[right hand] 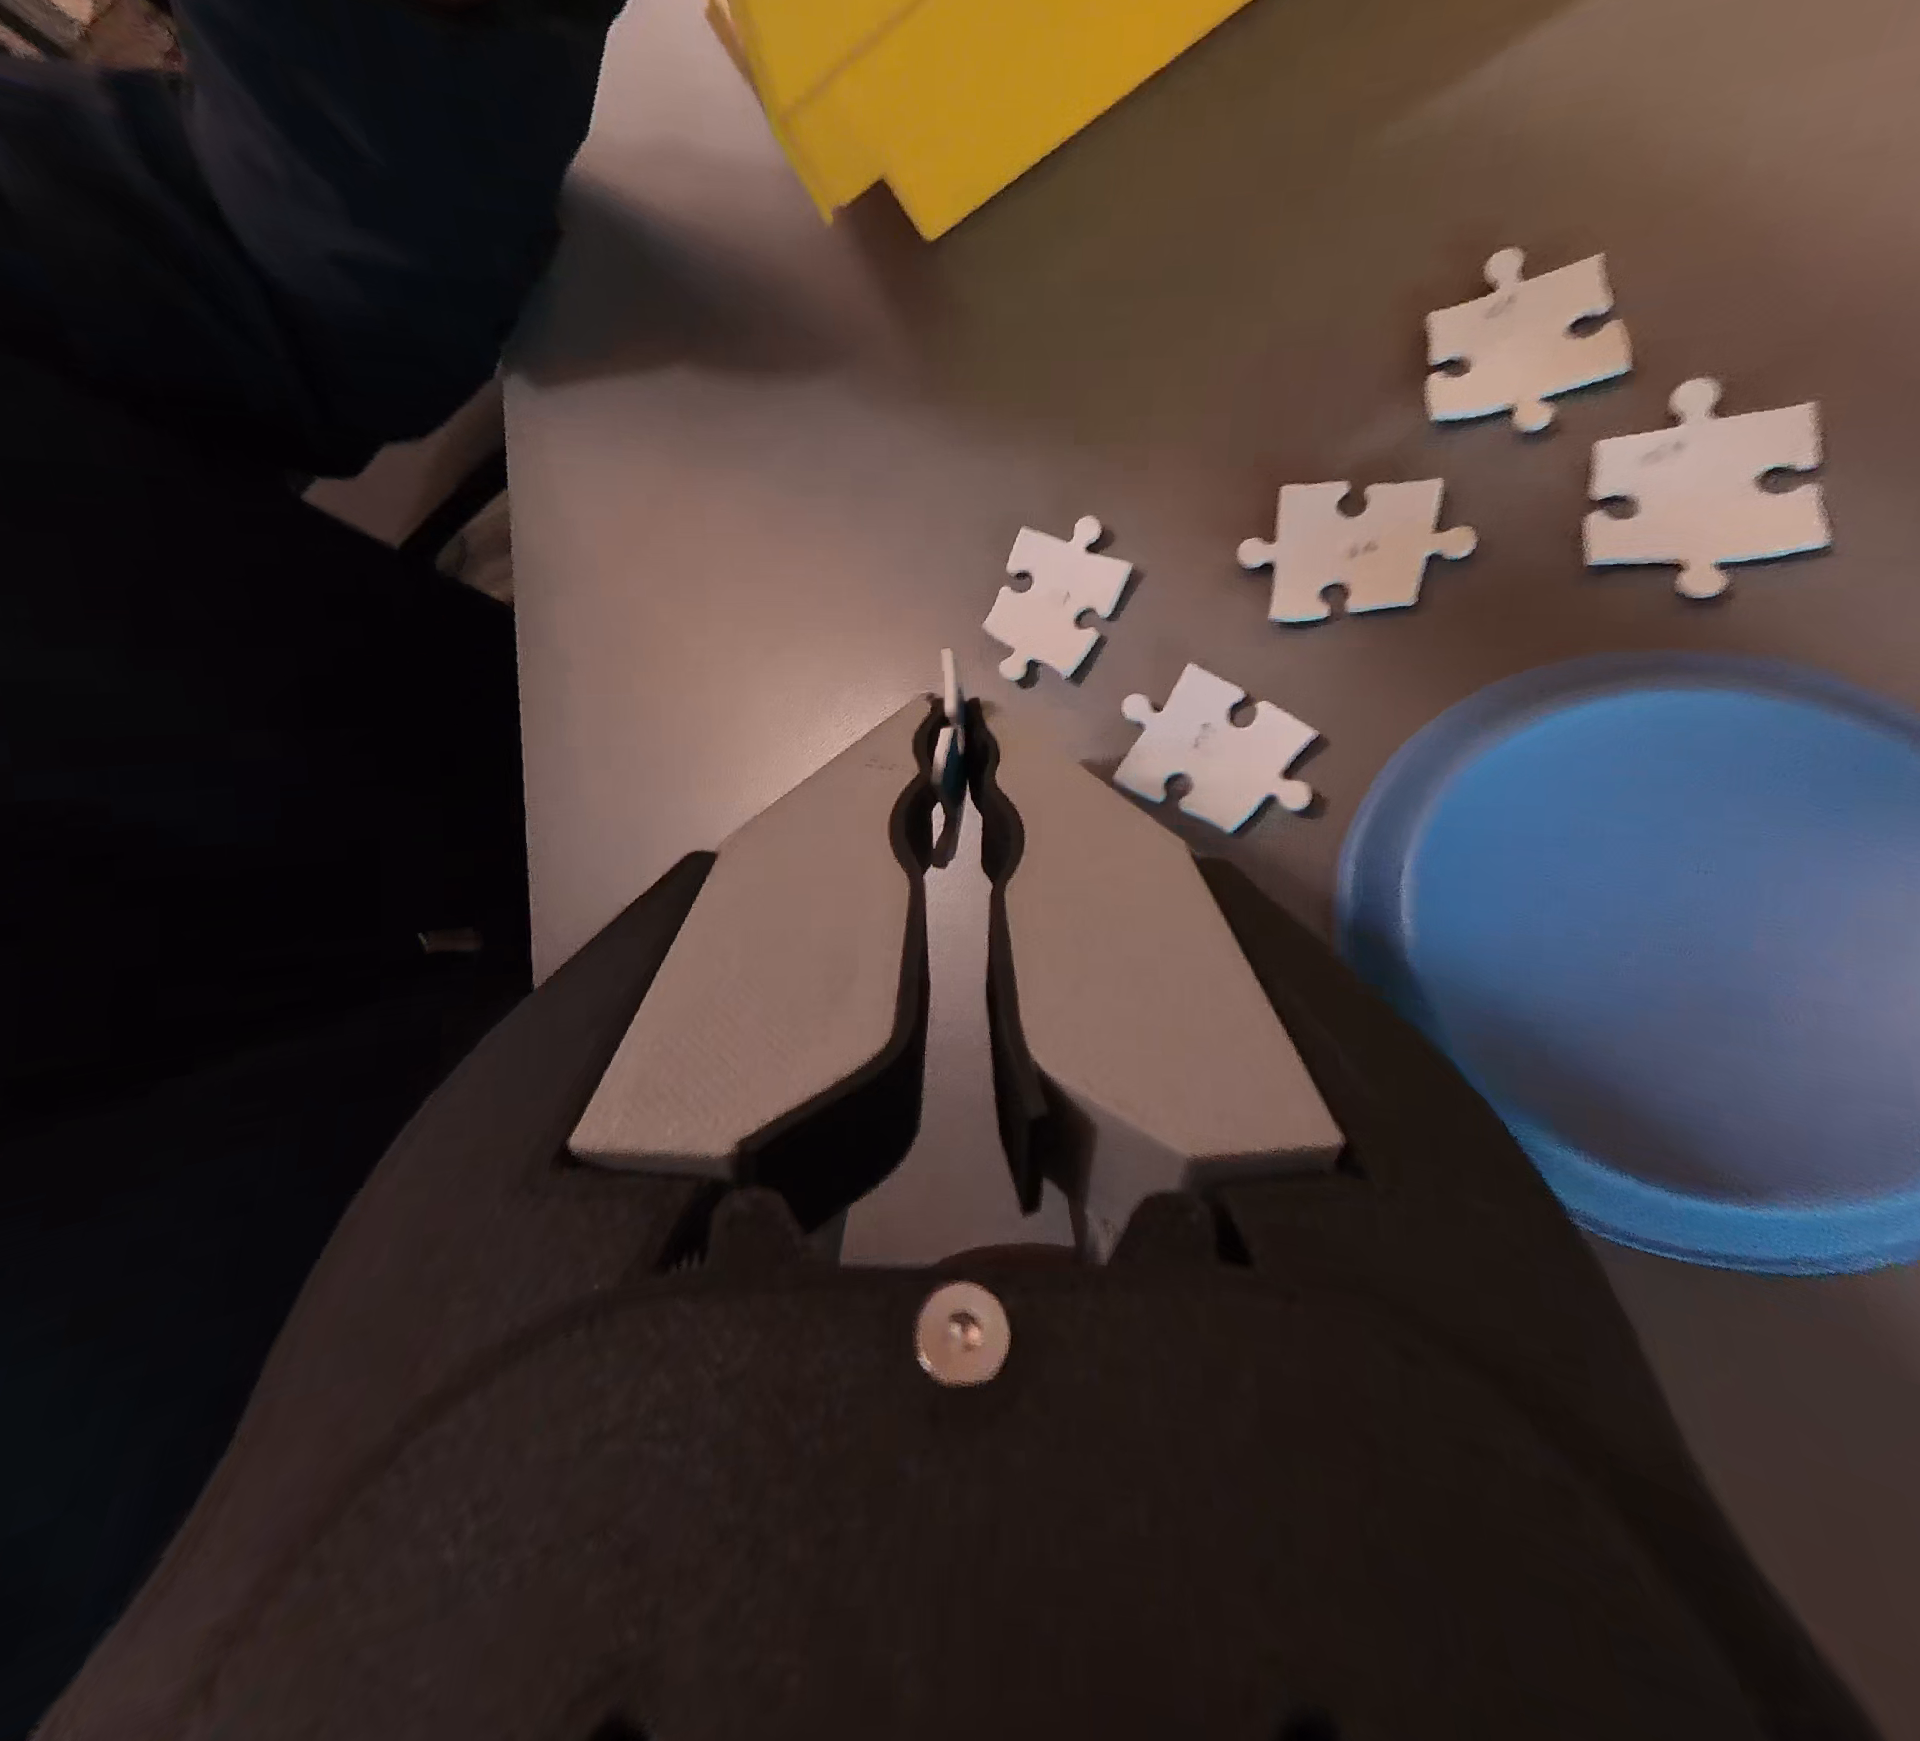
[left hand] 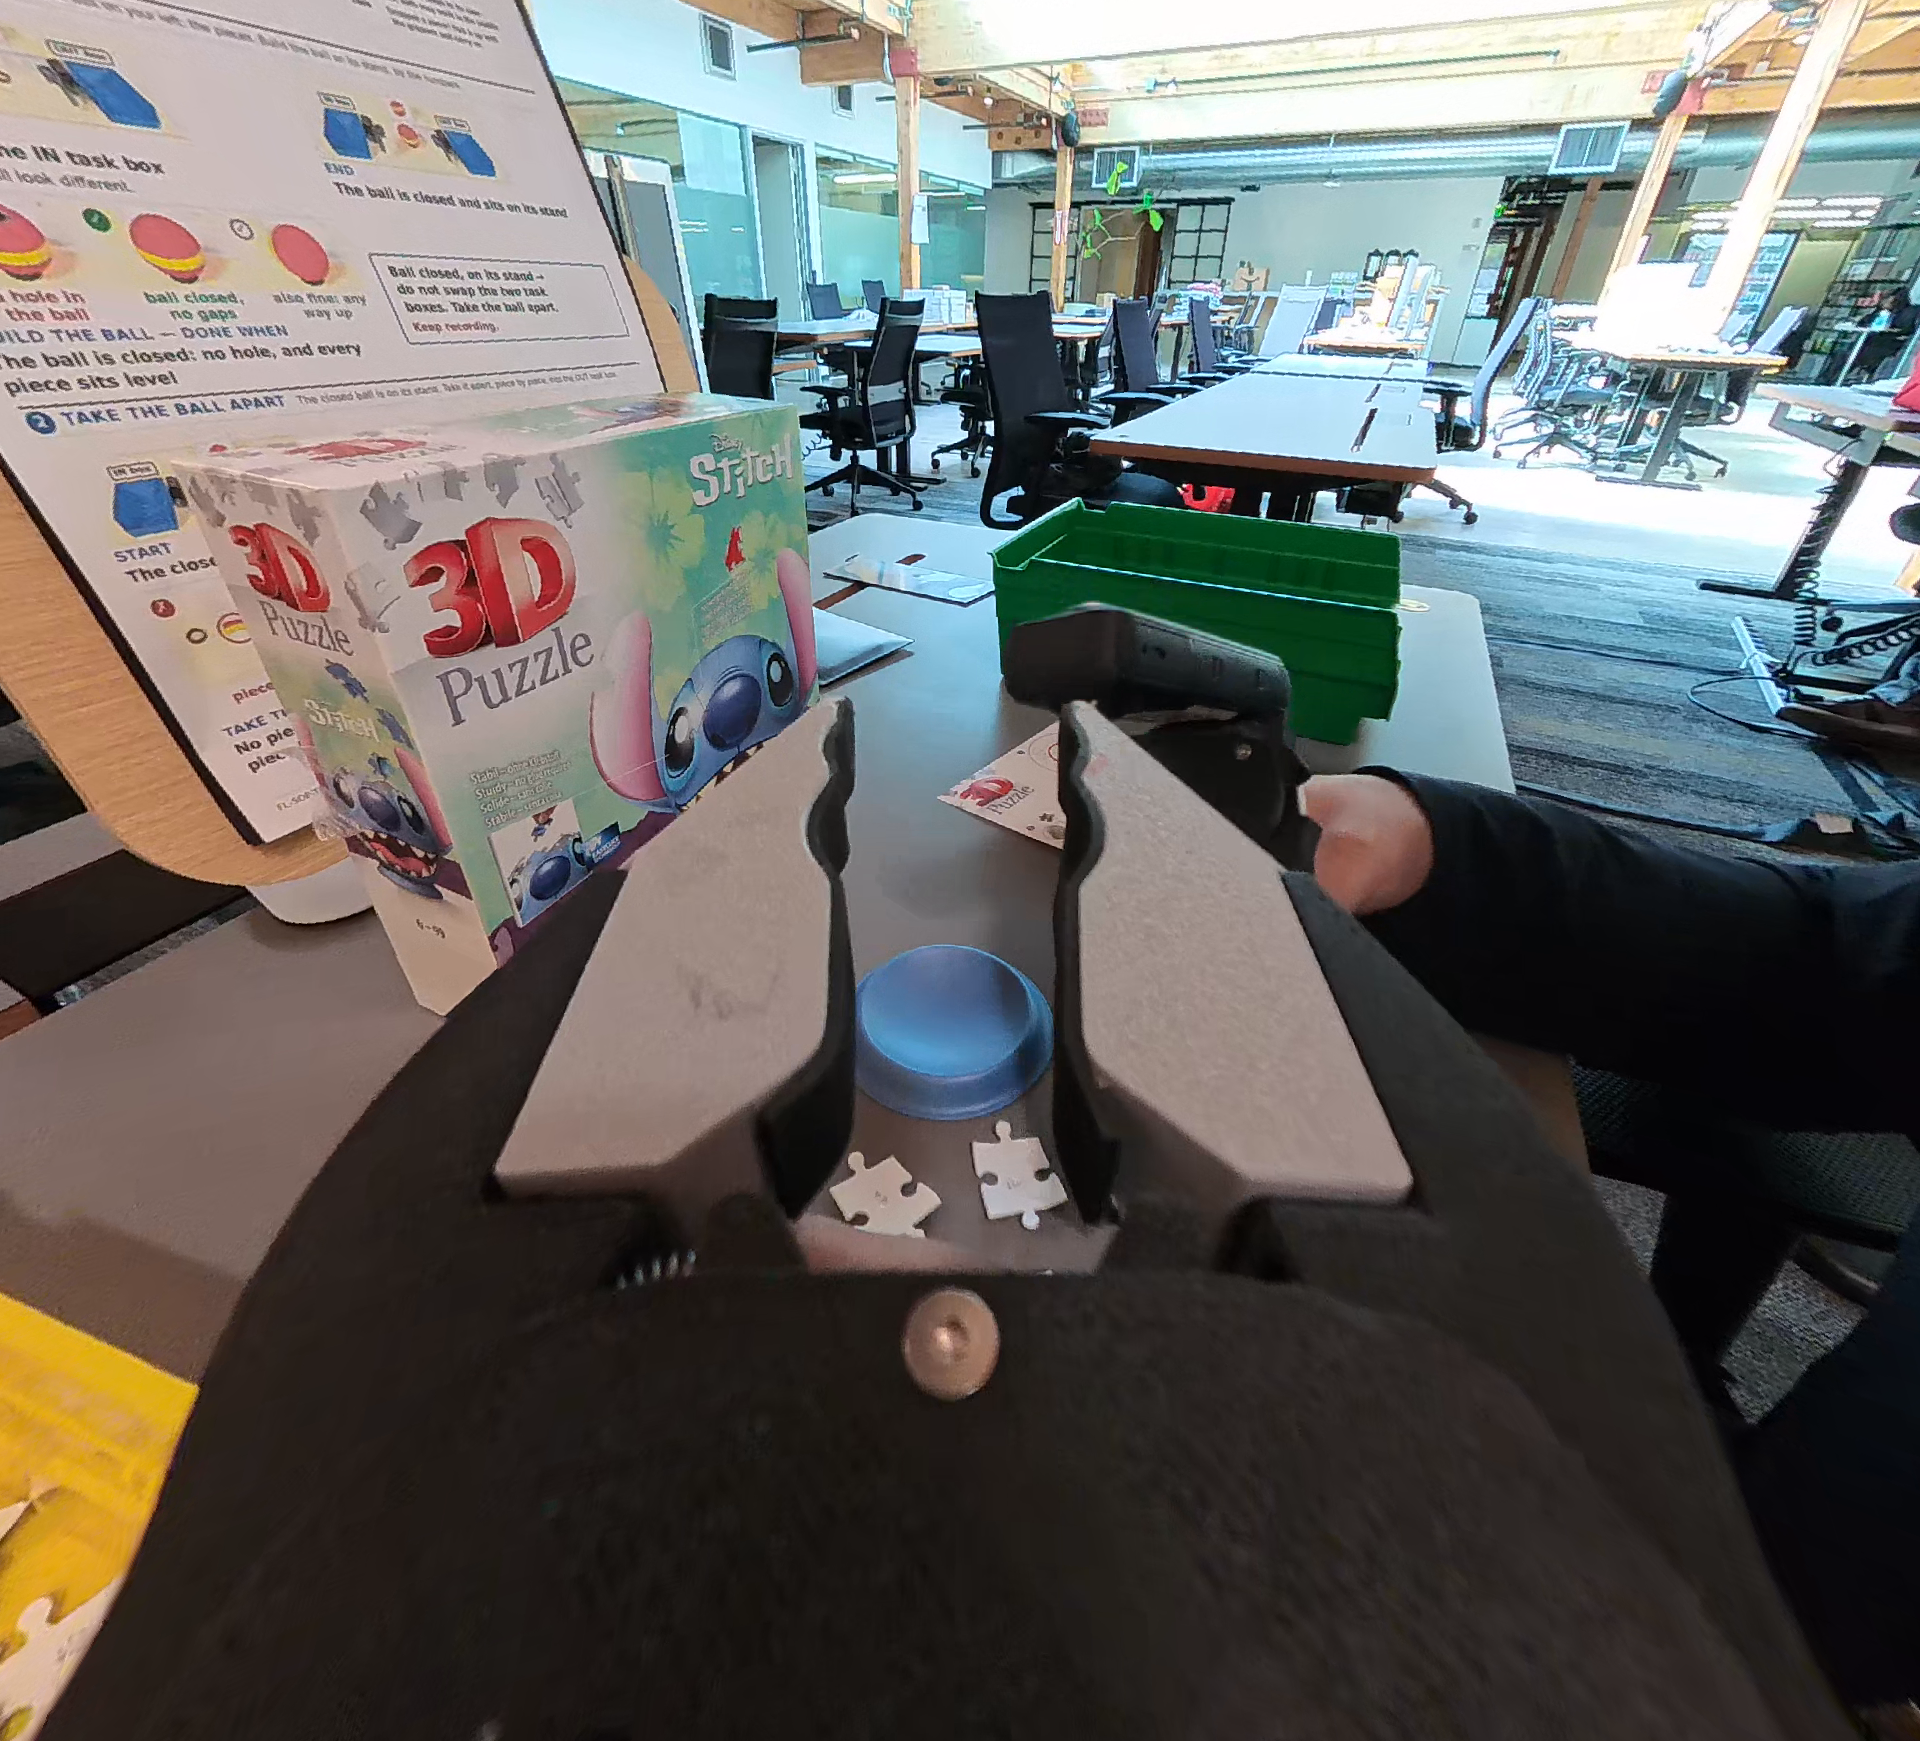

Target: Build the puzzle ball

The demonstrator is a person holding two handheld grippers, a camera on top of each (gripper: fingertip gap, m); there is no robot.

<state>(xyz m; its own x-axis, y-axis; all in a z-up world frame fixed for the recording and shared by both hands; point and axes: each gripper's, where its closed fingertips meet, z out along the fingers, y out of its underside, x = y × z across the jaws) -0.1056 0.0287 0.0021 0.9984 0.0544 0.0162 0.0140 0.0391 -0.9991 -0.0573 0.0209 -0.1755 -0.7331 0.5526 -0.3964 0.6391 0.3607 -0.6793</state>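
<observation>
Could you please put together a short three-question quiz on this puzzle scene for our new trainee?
1. True or false: the right gripper is shut on a puzzle piece.
2. How many loose white pieces lie flat on the table in the right wrist view?
3. What sits between the left gripper's fingers: (a) green bin, (b) blue stand, (c) puzzle box?

Key: 1 true; 2 five; 3 b.

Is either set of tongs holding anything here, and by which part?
The right tongs pinch a puzzle piece edge-on at their very tips, its white edge sticking out past them. The left tongs are open and empty above the blue stand.
</observation>
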